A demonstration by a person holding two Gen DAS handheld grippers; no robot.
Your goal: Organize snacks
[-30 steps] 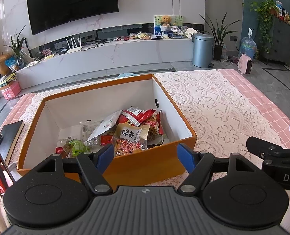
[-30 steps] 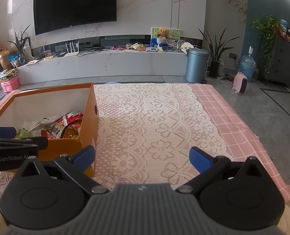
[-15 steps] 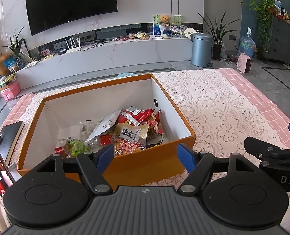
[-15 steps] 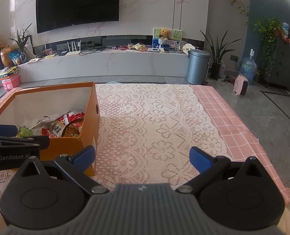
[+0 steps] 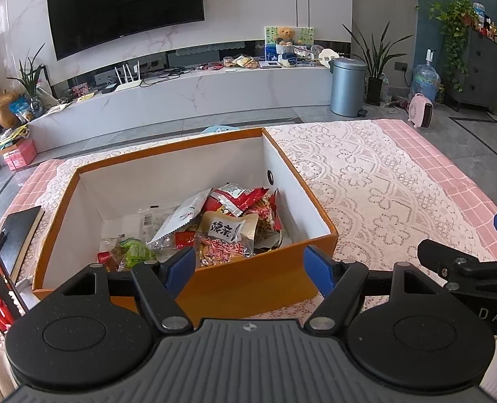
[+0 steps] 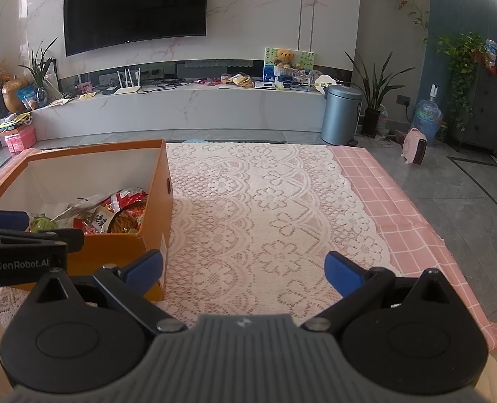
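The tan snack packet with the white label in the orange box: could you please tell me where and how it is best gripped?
Judging from the left wrist view, grip the tan snack packet by its upper edge above the label, coming from above with the left hand-held gripper. It lies on top of the pile, tilted, and the orange box walls block a sideways approach.

My left gripper (image 5: 250, 263) and right gripper (image 6: 243, 268) share black arms, blue fingertips (image 6: 146, 263), round discs, silver screws and ribbed grey bodies.
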